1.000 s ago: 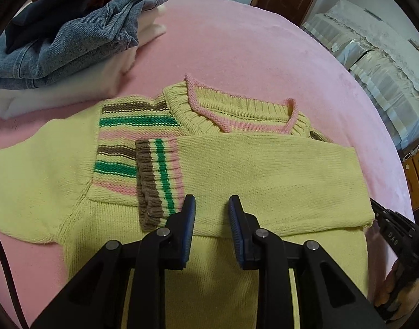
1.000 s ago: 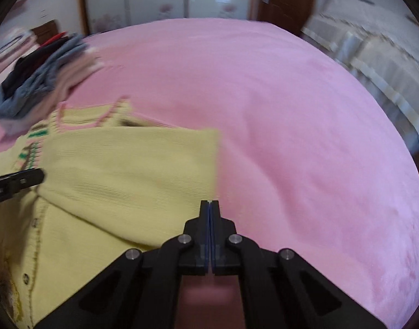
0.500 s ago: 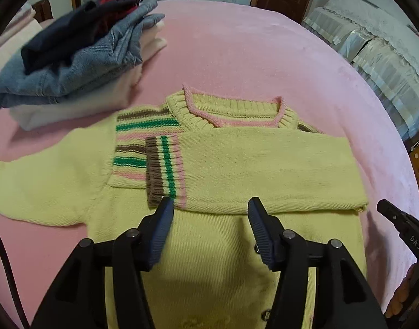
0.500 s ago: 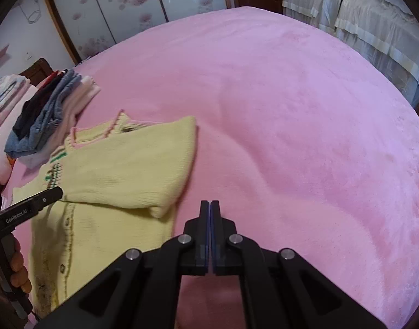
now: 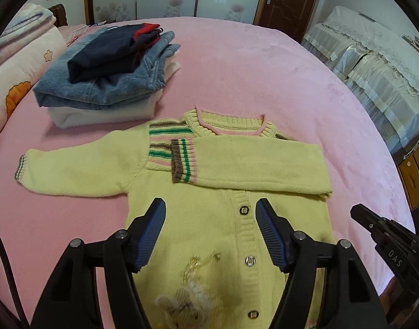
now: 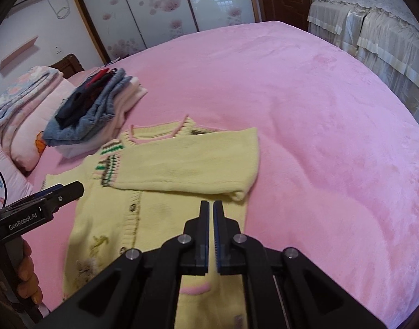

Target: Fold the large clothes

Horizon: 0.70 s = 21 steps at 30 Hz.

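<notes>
The yellow knitted button-front cardigan point(image 5: 226, 219) lies flat on the pink plush bedspread point(image 5: 264, 76), 1 sleeve folded across its chest, hem cut off below. The left gripper point(image 5: 211, 213), jaws just opening, hangs empty; the right gripper point(image 6: 211, 211) is nearly together, empty.

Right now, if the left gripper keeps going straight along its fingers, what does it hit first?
Probably the yellow cardigan: the open left gripper points down at its buttoned front, just below the folded-over sleeve. Nothing lies between; depth is hard to judge.

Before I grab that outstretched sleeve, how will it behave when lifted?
Probably floppy: the outstretched sleeve lies limp on the pink blanket. Likely light, being thin knit. It may drag the yellow cardigan along, since it is attached at the shoulder.
</notes>
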{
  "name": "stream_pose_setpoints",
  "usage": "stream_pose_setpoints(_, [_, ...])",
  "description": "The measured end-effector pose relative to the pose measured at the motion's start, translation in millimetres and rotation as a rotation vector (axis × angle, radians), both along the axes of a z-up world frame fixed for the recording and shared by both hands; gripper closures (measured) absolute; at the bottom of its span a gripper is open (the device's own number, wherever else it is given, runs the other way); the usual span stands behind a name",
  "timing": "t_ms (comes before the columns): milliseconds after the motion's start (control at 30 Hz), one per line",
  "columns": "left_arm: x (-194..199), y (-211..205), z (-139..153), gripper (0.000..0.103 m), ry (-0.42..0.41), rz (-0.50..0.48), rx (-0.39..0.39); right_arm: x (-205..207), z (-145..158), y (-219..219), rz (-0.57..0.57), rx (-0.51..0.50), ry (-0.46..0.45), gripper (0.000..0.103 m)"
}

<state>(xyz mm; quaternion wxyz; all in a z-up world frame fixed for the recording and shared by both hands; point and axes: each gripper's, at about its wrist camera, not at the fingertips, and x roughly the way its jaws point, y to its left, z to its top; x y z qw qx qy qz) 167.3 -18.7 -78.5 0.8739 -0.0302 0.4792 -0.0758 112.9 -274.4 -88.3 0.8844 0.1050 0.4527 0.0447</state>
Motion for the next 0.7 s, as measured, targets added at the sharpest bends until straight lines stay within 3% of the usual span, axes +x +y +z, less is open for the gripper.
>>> stream_pose_setpoints(100, [-15.8, 13.2, 9.1, 0.028, -0.018, 0.025, 0.006, -10.8, 5.6, 14.3, 0.029, 0.003, -0.005, 0.100])
stream_pose_setpoints(500, [-57.8, 80.0, 14.8, 0.028, -0.016, 0.155, -0.015, -27.5, 25.7, 75.3, 0.155, 0.017, -0.019, 0.100])
stream_pose_setpoints(633, [-59.8, 103.3, 10.1, 0.028, -0.015, 0.200, -0.027, -29.1, 32.2, 96.1, 0.187, -0.006, -0.047, 0.080])
stream_pose_setpoints(700, [-57.7, 117.2, 2.5, 0.028, -0.006, 0.232, -0.029, -29.1, 33.5, 105.5, 0.199, -0.022, -0.062, 0.076])
